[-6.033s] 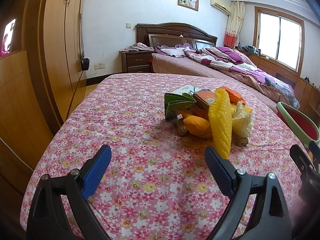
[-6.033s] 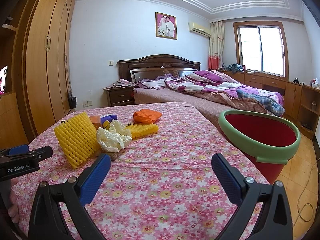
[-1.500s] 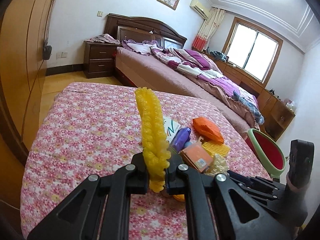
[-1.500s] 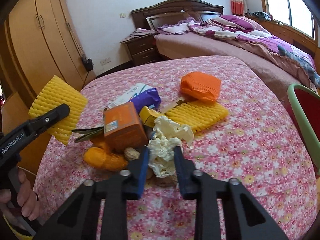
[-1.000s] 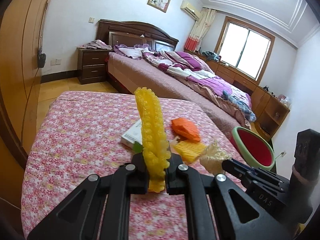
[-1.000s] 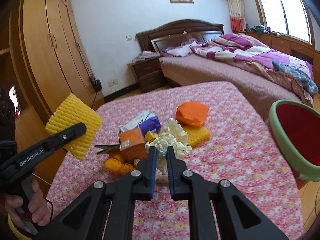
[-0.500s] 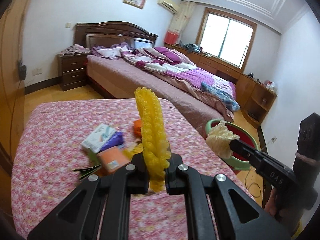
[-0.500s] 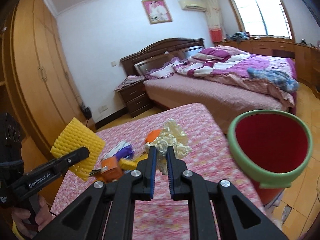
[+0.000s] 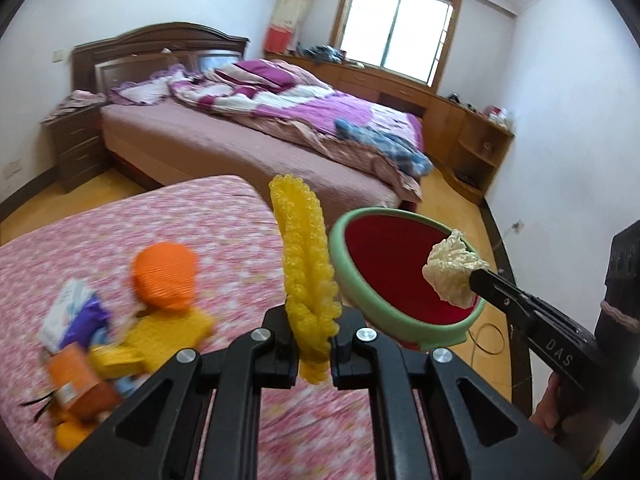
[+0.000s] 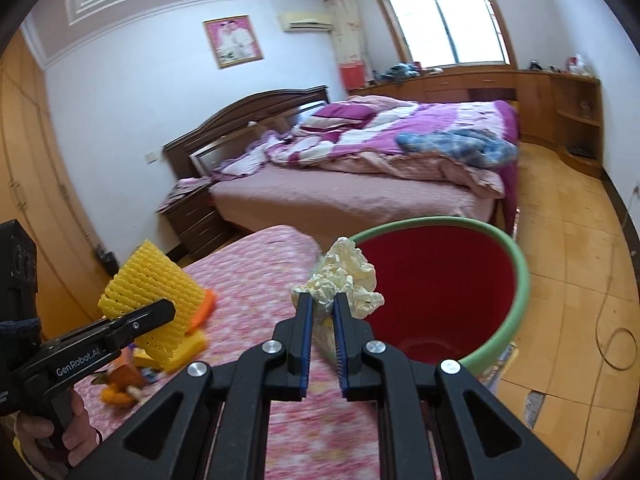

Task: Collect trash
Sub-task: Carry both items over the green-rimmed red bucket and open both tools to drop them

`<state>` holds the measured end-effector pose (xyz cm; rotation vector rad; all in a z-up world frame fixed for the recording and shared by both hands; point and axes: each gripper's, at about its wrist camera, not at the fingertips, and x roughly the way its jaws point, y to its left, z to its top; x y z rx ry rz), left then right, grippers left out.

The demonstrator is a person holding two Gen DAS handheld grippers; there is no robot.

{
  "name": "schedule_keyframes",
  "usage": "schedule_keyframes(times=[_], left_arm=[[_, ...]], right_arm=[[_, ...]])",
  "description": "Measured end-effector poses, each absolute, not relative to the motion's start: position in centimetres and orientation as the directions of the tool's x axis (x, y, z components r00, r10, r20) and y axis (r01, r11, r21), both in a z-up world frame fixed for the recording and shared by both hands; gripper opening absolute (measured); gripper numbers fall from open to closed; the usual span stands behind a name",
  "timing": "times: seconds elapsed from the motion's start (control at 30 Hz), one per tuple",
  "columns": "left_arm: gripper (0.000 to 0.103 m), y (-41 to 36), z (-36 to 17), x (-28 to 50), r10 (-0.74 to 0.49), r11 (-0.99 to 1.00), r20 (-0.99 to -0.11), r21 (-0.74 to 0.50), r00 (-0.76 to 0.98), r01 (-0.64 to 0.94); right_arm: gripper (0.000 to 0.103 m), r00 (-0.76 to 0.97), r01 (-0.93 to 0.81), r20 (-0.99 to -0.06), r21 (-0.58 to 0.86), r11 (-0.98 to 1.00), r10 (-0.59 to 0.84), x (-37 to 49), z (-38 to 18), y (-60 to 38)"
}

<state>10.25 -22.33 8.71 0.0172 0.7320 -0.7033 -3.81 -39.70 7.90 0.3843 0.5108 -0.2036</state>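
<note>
My left gripper [image 9: 313, 322] is shut on a yellow foam net [image 9: 303, 264], held upright above the flowered table near its right edge; the net also shows in the right wrist view [image 10: 154, 300]. My right gripper [image 10: 320, 312] is shut on a crumpled white paper wad [image 10: 346, 280], which hangs over the rim of the red bin with a green rim [image 10: 520, 276]. The left wrist view shows that wad [image 9: 452, 274] above the bin's mouth [image 9: 394, 270]. More trash lies on the table: an orange net [image 9: 166, 276], a yellow net [image 9: 160, 336], an orange box [image 9: 74, 376], a purple wrapper [image 9: 86, 320].
The table with the pink flowered cloth [image 9: 120, 232] fills the lower left. The bin stands off the table's right edge on the wooden floor [image 10: 580, 240]. A bed [image 9: 248, 136] with purple bedding lies behind; a wardrobe [image 10: 24, 168] stands at left. A cable [image 10: 616, 344] lies on the floor.
Both grippers have swung right toward the bin with their loads. The paper wad now hangs over the bin's rim, and the trash pile has slid to the left of view.
</note>
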Motion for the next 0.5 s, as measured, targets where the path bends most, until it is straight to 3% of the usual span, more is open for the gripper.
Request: schedule_keyframes(times=[0.5], left_arm=[[0.01, -32.0, 5.4, 12.9, -0.641, 0.676, -0.666, -0.256, 0.381, 0.691]], right_arm=[[0.016, 0.796, 0.407, -0.586, 0.33, 0.851, -0.153, -3.1, 3.4, -46.7]])
